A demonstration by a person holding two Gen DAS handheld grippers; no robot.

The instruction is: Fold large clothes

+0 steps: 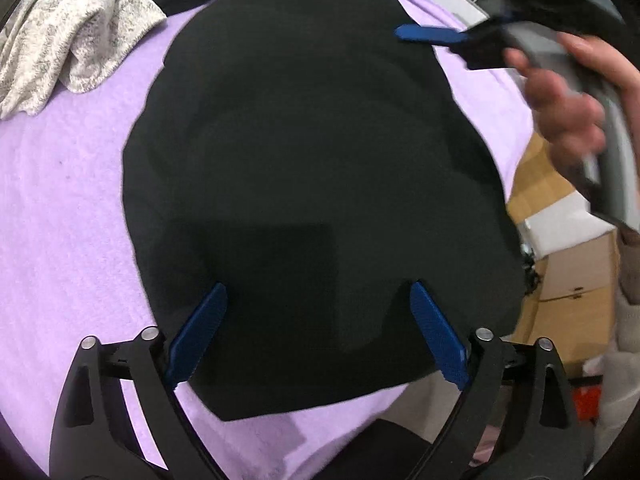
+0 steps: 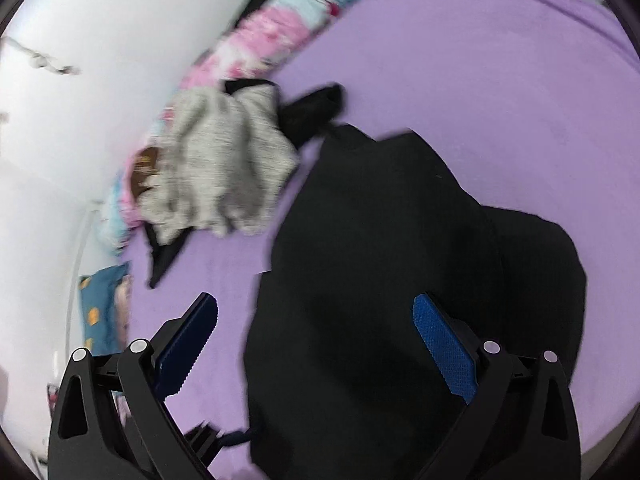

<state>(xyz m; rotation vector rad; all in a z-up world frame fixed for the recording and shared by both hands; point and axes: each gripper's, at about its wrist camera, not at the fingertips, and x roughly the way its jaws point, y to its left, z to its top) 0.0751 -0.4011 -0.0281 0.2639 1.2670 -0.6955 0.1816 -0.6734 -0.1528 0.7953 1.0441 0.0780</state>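
The black garment (image 1: 312,184) lies folded into a compact, roughly rectangular stack on the purple sheet (image 1: 68,208), its layers visible as overlapping edges. The left gripper (image 1: 318,312) hangs above the near edge of the garment with its 2 blue pads spread wide; nothing is between them and neither pad presses on the cloth. The right gripper (image 2: 316,328) is also spread wide and empty, raised above the garment, with 1 pad over the sheet and the other over the black cloth. In the left wrist view, the right hand (image 1: 568,96) holds its gripper at the upper right, 1 blue finger reaching over the garment's far corner. A grey speckled garment (image 2: 224,172) lies crumpled near the wall (image 2: 100,60), apart from the black garment, with another black piece (image 2: 312,112) partly under it. A patterned pink-and-blue cloth (image 2: 272,36) runs along the wall.
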